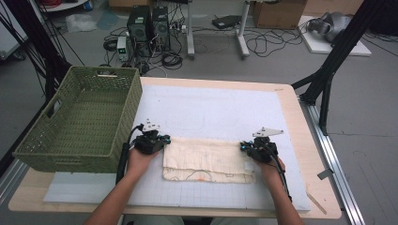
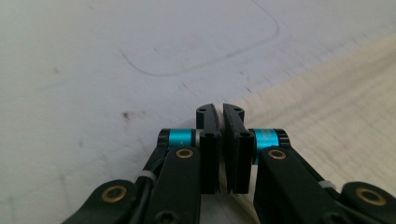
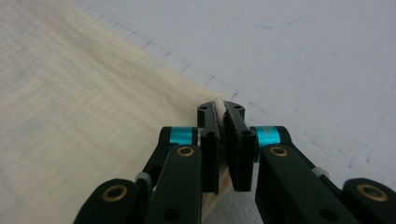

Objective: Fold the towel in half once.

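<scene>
I see the folded cloth [image 1: 209,160] lying flat on the white mat [image 1: 211,112] near the front of the bench [image 1: 300,126]; my left claw [image 1: 162,140] sits at its far left corner, jaws closed, cloth between them not discernible; my right claw [image 3: 221,109] pinches the far right corner; a green basket [image 1: 80,122] stands left.
</scene>
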